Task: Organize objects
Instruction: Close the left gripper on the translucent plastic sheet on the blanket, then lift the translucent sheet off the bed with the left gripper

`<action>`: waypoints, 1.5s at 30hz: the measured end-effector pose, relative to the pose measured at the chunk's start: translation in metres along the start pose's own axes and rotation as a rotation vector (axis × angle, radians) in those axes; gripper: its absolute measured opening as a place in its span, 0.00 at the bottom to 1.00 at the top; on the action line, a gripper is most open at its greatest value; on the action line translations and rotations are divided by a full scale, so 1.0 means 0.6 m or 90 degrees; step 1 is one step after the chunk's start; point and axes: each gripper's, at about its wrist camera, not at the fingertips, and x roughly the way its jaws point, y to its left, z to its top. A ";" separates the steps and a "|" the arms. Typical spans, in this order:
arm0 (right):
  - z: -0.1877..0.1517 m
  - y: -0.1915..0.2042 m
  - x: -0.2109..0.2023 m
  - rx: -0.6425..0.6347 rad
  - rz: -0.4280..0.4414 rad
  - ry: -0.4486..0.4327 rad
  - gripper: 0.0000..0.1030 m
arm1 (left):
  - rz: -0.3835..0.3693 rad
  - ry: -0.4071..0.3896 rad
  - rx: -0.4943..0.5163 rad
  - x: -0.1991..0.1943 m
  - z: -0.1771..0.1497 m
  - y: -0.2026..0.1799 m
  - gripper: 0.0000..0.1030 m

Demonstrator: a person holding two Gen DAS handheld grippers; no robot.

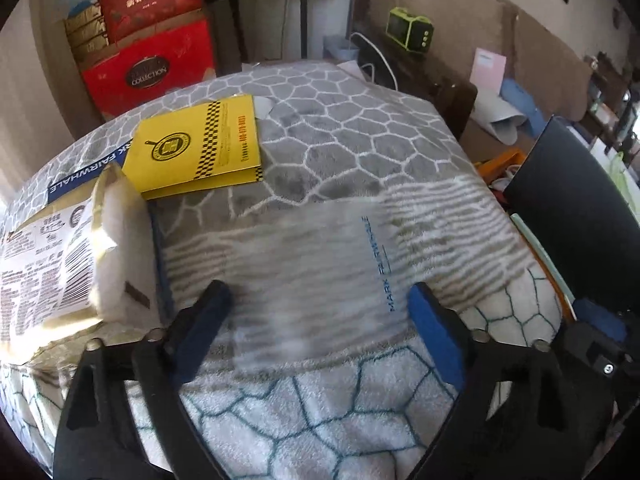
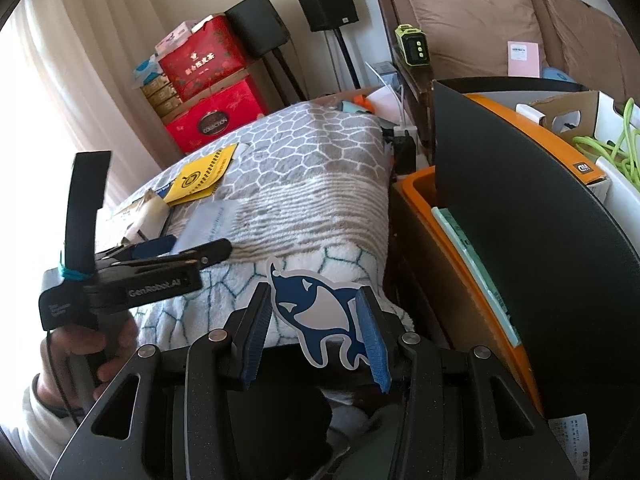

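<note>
Left tongs (image 1: 320, 300) spread over clear "MARK FAIRWHALE" bag (image 1: 320, 248), lettering running front-to-back; right tongs (image 2: 316, 312) pinch whale sticker (image 2: 316, 308), upright.

- The left wrist camera is looking steeply down along its fingers, sitting close over the blanket (image 1: 340, 152), facing the far wall.
- The right wrist camera is sitting lower and farther back at the blanket's near edge, tilting down less and taking in more of the room.
- Both are sharing the blanket, the yellow booklet (image 1: 200, 148) (image 2: 202, 178), the red boxes (image 1: 148, 68) (image 2: 212, 92), and what is probably one green device (image 1: 410, 28) (image 2: 412, 46).
- The right view is also catching the left gripper (image 2: 192, 252) from the side.
</note>
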 end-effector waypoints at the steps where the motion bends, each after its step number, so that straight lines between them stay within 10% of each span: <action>1: 0.000 0.002 0.001 0.000 0.000 0.000 0.43 | 0.000 0.001 -0.002 -0.002 0.000 0.003 0.74; 9: -0.002 0.004 0.001 -0.003 0.003 0.000 0.43 | -0.016 0.002 -0.023 -0.020 -0.004 0.033 0.44; 35: 0.034 0.035 -0.080 -0.052 -0.021 -0.031 0.43 | -0.158 -0.170 0.031 -0.176 -0.001 0.044 0.46; 45: 0.066 0.047 -0.118 -0.095 -0.021 -0.065 0.43 | -0.119 -0.255 0.057 -0.242 0.001 0.013 0.47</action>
